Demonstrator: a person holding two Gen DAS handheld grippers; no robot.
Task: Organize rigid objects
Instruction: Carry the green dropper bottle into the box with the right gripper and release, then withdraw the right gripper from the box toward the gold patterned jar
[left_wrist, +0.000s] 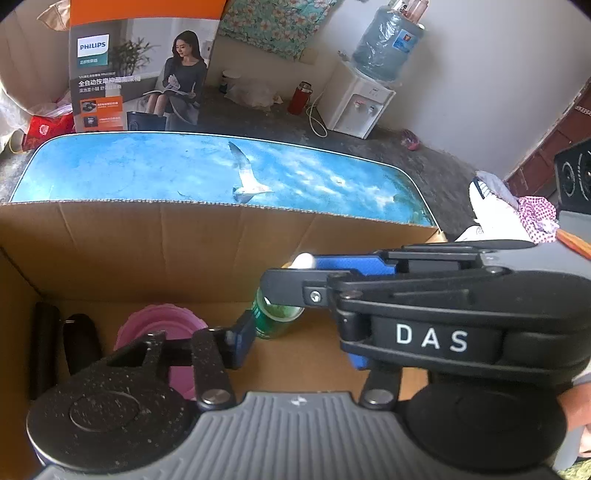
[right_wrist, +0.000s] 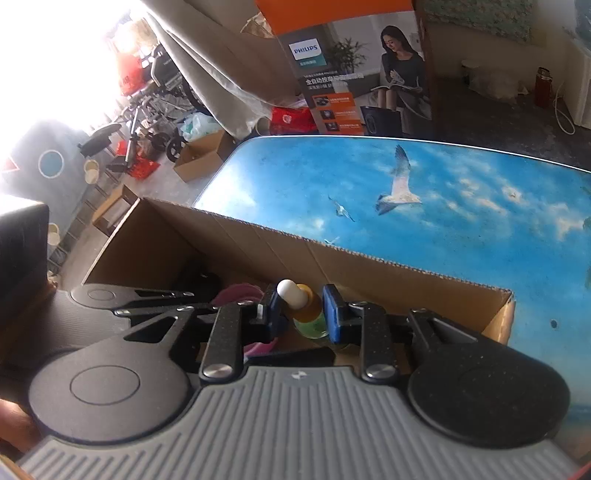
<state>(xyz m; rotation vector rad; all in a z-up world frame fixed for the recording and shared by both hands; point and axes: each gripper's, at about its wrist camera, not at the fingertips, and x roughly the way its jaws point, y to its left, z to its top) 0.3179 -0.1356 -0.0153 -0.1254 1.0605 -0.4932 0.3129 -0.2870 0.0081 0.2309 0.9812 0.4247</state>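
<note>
Now both grippers are lowered into the cardboard box (right_wrist: 369, 269), which stands on the table (right_wrist: 461, 192) with the sky and seagull print, and this is where I am collecting the hard items.

My right gripper (right_wrist: 303, 308) has the small dropper bottle (right_wrist: 310, 319) between its blue pads (right_wrist: 334, 314). The pads sit close on both sides of the yellow-green body and the white cap leans to the left. From the left wrist view the cap shows well above the floor of the box, so I judge the bottle is clamped and not yet set down. I hold it by the body because the cap is round and would slip.

My left gripper (left_wrist: 301, 345) has its jaws apart. The green can (left_wrist: 275, 319) stands upright on the box floor between them, just beside the left pad (left_wrist: 243, 332), with clear room on the other side, so nothing grips it. The other pad is mostly hidden behind the right gripper, which crosses this view.

Inside the box, to the left, lie a pink bowl-like piece (left_wrist: 159, 325) and two dark long objects (left_wrist: 79, 341), near the side wall. I think the bottle should go down beside the can, upright, where free cardboard remains. The risk is to knock the can over, since the two tools are very near each other.
</note>
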